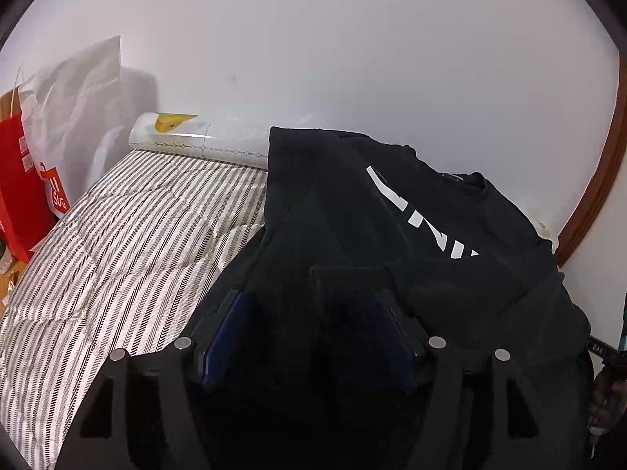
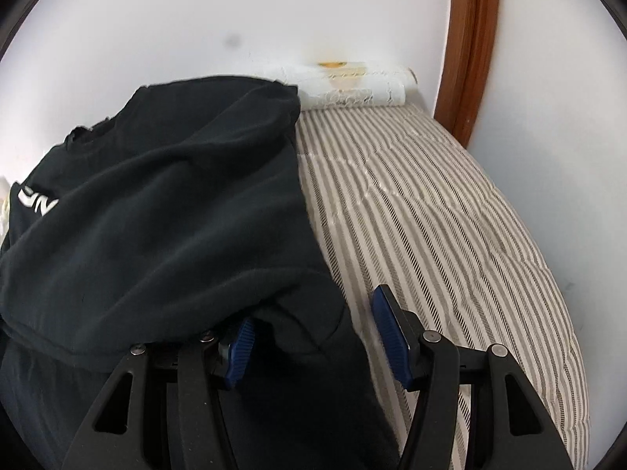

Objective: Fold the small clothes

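A black shirt (image 2: 156,203) is being spread on a striped bed (image 2: 450,215); the left gripper (image 1: 313,313) and right gripper (image 2: 317,313) are being held spread, pinching nothing, over its near hem.

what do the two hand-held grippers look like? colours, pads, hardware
Both match: the left hand-held gripper and right hand-held gripper have matte black linkage arms with triangular cut-outs, round silver pivot pins and ribbed blue finger pads. No cables or sleeves visible.

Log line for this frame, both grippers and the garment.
left gripper: open | right gripper: open, astride hem | black shirt: part-folded on striped quilt
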A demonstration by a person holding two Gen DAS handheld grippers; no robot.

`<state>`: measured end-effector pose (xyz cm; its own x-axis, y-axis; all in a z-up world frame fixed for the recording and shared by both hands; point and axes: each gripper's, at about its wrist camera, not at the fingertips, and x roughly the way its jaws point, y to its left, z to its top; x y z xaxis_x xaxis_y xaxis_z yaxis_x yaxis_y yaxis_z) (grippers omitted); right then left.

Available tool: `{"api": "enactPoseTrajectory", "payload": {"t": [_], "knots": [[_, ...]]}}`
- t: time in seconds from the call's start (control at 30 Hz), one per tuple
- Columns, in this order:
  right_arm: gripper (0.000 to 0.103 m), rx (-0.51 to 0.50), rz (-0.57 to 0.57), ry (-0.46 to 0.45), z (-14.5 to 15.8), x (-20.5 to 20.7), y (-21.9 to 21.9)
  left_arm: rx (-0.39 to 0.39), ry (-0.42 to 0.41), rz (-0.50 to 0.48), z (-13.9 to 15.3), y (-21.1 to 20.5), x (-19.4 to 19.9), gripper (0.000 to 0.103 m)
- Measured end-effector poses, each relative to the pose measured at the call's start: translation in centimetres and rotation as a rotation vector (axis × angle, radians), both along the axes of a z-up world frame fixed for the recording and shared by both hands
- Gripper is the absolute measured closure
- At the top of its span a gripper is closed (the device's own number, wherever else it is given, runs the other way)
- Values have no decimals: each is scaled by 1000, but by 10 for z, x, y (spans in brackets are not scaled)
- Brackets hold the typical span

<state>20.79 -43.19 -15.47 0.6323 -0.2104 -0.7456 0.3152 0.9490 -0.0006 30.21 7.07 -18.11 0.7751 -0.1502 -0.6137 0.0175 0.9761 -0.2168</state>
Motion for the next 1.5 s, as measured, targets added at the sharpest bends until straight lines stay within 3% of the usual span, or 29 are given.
{"api": "enactPoseTrajectory", "payload": {"t": [0.03, 0.17, 0.27, 0.4, 0.47, 0.63, 0.83, 0.97, 1.07, 1.1, 1.2, 1.27, 1.33, 1.43, 1.5], "knots": [[66, -9, -33, -7, 1, -1, -3, -3, 0, 2, 0, 1, 0, 37], [65, 64, -174, -58, 3, -20, -30, -17, 14, 11, -2, 6, 3, 37], [65, 26, -193, -68, 7, -27, -30, -23, 24, 15, -4, 9, 5, 36], [56, -11, -164, -17, 6, -32, -25, -22, 26, 10, -4, 10, 9, 33], [55, 25, -136, -21, 11, -44, -27, -22, 23, 4, -4, 11, 10, 33], [54, 23, -82, -110, 38, -80, -10, -49, 10, -82, 0, 4, 10, 33], [54, 15, 6, -101, 45, -67, 21, -7, 109, -185, 7, -28, 36, 35], [54, 20, 43, -133, 50, -58, 42, 19, 168, -164, 6, -38, 56, 57], [53, 41, 28, -138, 42, -38, 45, 8, 148, -183, 15, -40, 56, 92], [53, 40, 23, -132, 38, -31, 44, 6, 123, -177, 23, -40, 54, 93], [56, -21, 6, -59, 22, -20, 43, -70, -62, -138, 51, -22, 32, 94], [61, -32, -22, -45, 17, -21, 38, -64, -99, -111, 57, -16, 25, 94], [64, -24, -29, -46, 16, -25, 36, -11, -75, -110, 49, -19, 27, 93], [64, -51, -25, -38, 19, -27, 41, 56, 34, -93, 21, -27, 37, 93], [64, -48, -6, -54, 28, -29, 41, 61, 79, -85, 9, -26, 41, 84]]}}
